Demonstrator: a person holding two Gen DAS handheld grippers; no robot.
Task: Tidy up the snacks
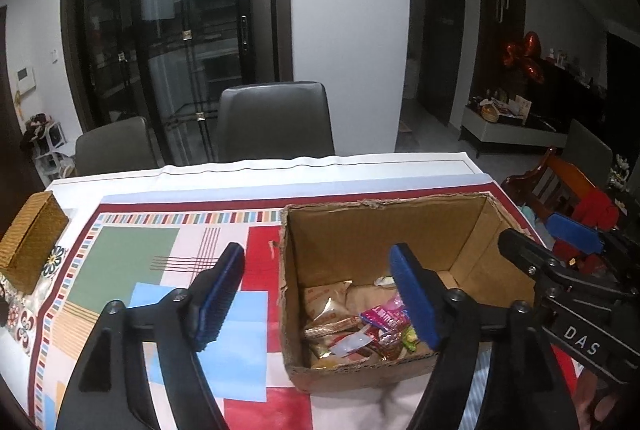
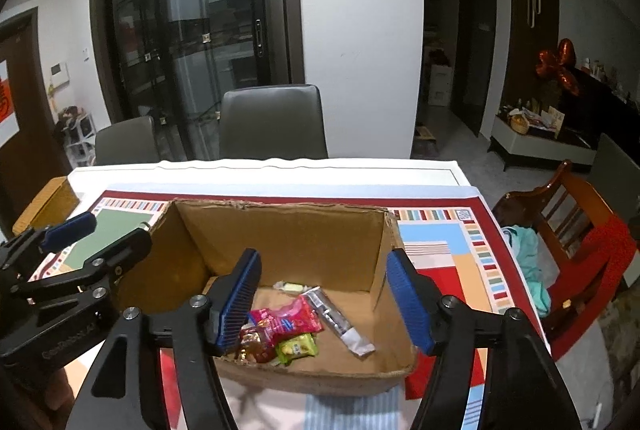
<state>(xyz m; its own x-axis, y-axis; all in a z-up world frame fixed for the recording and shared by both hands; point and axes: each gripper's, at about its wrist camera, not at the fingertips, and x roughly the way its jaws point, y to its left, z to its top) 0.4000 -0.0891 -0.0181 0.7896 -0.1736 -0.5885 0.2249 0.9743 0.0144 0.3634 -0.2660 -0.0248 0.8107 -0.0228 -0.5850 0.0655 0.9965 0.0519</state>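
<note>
An open cardboard box [image 1: 384, 230] [image 2: 280, 226] stands on the patterned tablecloth [image 1: 160, 254]. Inside lie several snack packets: a pink packet [image 2: 288, 318] [image 1: 384, 312], a green one [image 2: 298, 346], a silver stick pack [image 2: 340, 322], a pale candy [image 2: 292, 287] and beige packets [image 1: 328, 298]. My left gripper [image 1: 318, 254] is open, straddling the box's left wall with nothing between its pads. My right gripper [image 2: 323, 258] is open above the box's inside, holding nothing, with the packets below it. Each gripper shows in the other's view, the right gripper [image 1: 560, 242] at the box's right side and the left gripper [image 2: 104, 234] at its left.
A woven wicker box [image 1: 30, 234] sits at the table's left edge. Two grey chairs [image 1: 276, 122] stand behind the table's far side. A wooden chair [image 2: 580, 230] with red and teal cloth is off the table's right edge.
</note>
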